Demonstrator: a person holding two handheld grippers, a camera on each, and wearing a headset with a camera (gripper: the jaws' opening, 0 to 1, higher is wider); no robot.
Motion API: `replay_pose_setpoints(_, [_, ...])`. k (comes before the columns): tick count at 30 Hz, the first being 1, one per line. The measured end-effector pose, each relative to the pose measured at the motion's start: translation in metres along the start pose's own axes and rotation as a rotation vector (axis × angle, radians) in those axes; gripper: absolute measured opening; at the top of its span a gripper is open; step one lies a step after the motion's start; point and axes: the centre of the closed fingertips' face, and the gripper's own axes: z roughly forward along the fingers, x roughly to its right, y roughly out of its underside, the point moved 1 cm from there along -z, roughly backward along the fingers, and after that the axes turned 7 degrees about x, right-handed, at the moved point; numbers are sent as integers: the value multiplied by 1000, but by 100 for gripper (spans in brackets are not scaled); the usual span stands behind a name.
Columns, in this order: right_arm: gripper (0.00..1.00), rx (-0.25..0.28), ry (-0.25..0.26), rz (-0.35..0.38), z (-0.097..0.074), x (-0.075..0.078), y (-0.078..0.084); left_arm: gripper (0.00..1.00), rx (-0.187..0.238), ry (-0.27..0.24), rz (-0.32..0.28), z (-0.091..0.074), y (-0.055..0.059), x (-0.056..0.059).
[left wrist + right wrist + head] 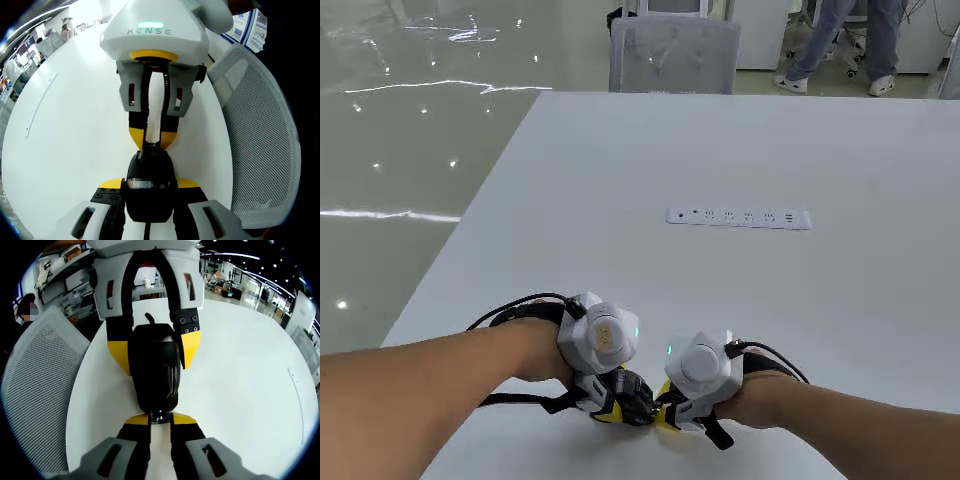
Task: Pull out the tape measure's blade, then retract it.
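- We counted one tape measure (152,365), a black case, lying low over the white table (720,140) close to its near edge
- We counted two grippers, meeting nose to nose at that case, each carried by one bare forearm
- The left gripper (150,184) had its yellow-tipped jaws set on either side of the case and clamped on it, as its own view showed from behind
- The right gripper (159,419) had its jaws drawn narrow and pinched on the blade tip (159,415), a small metal piece right at the mouth of the case
- We saw almost no blade between that tip and the case, so the two grippers stood just beside each other
- We counted one white power strip (738,217), flat on the table, well apart from the grippers and farther out
- We counted one grey mesh chair (675,55) at the far end of the table, and one mesh chair back (260,150) just off the table's rim on the near side
- The table's left edge ran slantwise from the far chair down toward the left forearm, with glossy green floor (410,130) beyond it
- Between the grippers and the power strip the tabletop lay bare, and it stretched wide to the right as well
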Motion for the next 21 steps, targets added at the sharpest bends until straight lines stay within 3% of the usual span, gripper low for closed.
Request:
replay_pose_setpoints(10, [12,-9,-2,-27,-1,-3,1,33,4,3,25,-1,1,1])
replay_pose_setpoints(11, [12,-13,-3,-14,-3,0,2,33,15,-22,6,-1,0,0])
replay_pose_setpoints(21, [12,-27,1,-17,-7,1,5,33,25,-30,-10,-2,0,-1])
